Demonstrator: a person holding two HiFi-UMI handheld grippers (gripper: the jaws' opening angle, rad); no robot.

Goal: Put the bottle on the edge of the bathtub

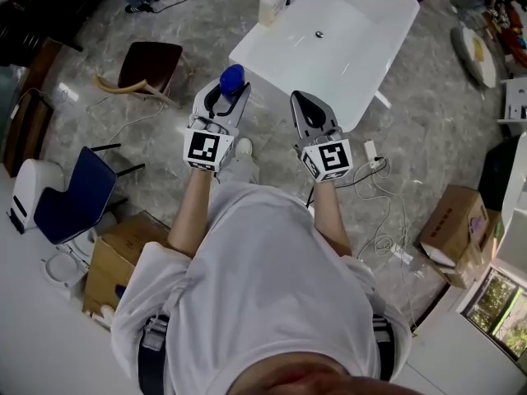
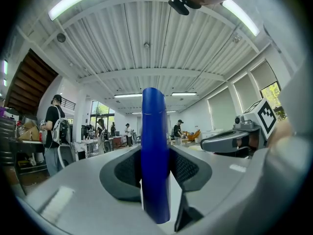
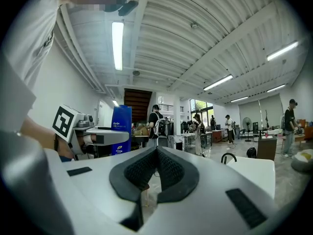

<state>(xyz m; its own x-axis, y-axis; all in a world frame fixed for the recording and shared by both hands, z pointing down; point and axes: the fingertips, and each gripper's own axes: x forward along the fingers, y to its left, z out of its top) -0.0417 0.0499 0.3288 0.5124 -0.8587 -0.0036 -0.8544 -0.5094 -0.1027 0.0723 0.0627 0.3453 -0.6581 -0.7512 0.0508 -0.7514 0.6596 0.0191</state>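
A blue bottle (image 1: 231,79) stands upright between the jaws of my left gripper (image 1: 228,90), which is shut on it. In the left gripper view the bottle (image 2: 155,146) fills the gap between the dark pads (image 2: 126,173). My right gripper (image 1: 303,99) is held level beside it, shut with nothing in it; its pads (image 3: 142,173) meet in the right gripper view, where the bottle (image 3: 121,127) shows at the left. The white bathtub (image 1: 257,50) lies just beyond both grippers, its near edge under and ahead of their tips.
Several bottles (image 1: 278,0) stand on the tub's far left corner. A brown chair (image 1: 150,64) and a blue chair (image 1: 78,196) are on the left, with cardboard boxes (image 1: 123,257) (image 1: 454,220) on both sides. Cables (image 1: 380,220) trail on the floor at right.
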